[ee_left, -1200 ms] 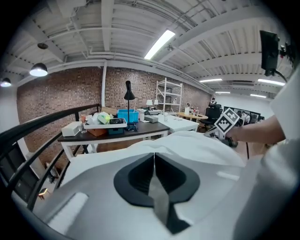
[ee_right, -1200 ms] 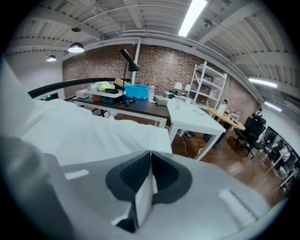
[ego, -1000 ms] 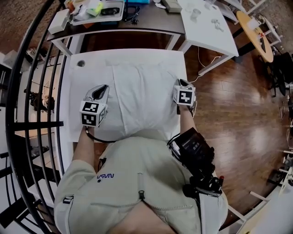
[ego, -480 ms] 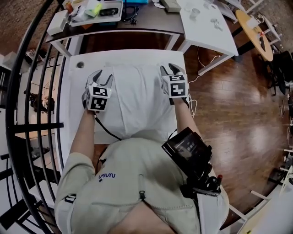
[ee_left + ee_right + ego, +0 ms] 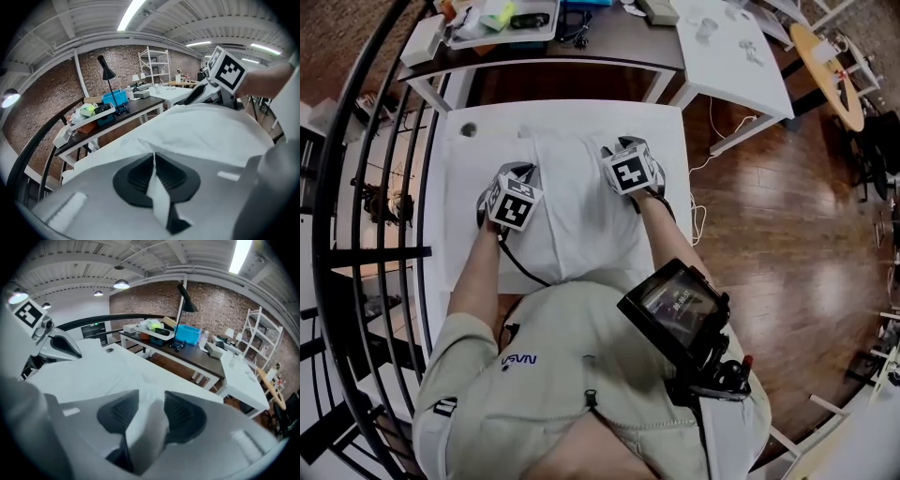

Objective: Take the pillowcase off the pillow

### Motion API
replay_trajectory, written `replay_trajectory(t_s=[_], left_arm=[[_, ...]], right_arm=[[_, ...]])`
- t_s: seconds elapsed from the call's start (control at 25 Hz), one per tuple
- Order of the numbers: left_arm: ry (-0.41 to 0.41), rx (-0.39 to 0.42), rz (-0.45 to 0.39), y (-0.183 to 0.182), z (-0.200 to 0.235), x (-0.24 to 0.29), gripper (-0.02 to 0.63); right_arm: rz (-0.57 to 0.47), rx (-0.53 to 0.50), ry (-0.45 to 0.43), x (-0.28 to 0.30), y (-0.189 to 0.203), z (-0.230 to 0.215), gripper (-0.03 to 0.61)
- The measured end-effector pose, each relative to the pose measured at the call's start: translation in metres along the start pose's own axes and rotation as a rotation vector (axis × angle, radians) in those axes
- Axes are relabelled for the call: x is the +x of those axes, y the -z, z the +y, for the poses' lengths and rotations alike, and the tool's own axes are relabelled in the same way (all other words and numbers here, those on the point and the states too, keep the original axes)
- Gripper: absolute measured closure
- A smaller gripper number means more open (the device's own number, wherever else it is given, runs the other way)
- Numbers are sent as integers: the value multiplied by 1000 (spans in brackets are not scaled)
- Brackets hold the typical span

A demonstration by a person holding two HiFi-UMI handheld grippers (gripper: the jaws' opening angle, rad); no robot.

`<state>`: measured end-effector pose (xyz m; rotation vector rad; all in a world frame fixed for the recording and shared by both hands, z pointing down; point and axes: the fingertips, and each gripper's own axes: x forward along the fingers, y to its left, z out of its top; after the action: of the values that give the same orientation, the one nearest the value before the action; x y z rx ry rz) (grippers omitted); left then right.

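A pillow in a white pillowcase (image 5: 577, 220) lies on the white table (image 5: 459, 216) in front of me. My left gripper (image 5: 517, 172) rests on its left part. Its jaws have just been closing, and in the left gripper view they (image 5: 153, 173) are shut on a narrow fold of pillowcase cloth (image 5: 157, 197). My right gripper (image 5: 614, 150) sits on the pillow's far right part. Its jaws (image 5: 151, 413) have just been opening and stand apart, with a soft ridge of white cloth (image 5: 152, 427) loose between the pads.
Beyond the white table stands a dark desk (image 5: 581, 42) with a tray and small items. A second white table (image 5: 731, 56) is at the back right. A black railing (image 5: 356, 187) runs along the left, and wooden floor (image 5: 787, 234) lies to the right.
Both grippers have moved away from me along the pillow and closer together. The left one opened, then shut on cloth. The right one's jaws spread apart.
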<state>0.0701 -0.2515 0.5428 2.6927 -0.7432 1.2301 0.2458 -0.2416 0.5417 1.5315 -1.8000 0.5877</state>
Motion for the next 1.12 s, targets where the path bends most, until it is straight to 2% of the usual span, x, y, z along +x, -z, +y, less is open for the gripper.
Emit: replay_trajectory(t_s=[0.08, 0.16, 0.2, 0.36, 0.56, 0.64, 0.92, 1.12], left_arm=[[1, -2, -13, -1, -1, -4, 598], [-7, -7, -42, -4, 0, -11, 600], [-13, -10, -63, -6, 1, -14, 600], [-41, -38, -150, -19, 4, -43, 600], [-104, -92, -303, -32, 13, -80, 601], [-117, -113, -337, -33, 15, -94, 601], [-128, -152, -399, -33, 22, -120, 601], [-81, -220, -371, -25, 26, -94, 601]], right_arm=[[15, -23, 4, 0, 3, 2, 444], [-7, -64, 24, -5, -4, 2, 544], [-16, -74, 36, -8, -7, 1, 572], [-61, -57, 91, -20, -12, -12, 572], [-131, 38, 175, -39, -13, -34, 573], [-149, 64, 220, -48, -11, -46, 574], [-171, 152, 363, -79, 12, -92, 574], [-120, 197, 364, -69, 41, -97, 574]])
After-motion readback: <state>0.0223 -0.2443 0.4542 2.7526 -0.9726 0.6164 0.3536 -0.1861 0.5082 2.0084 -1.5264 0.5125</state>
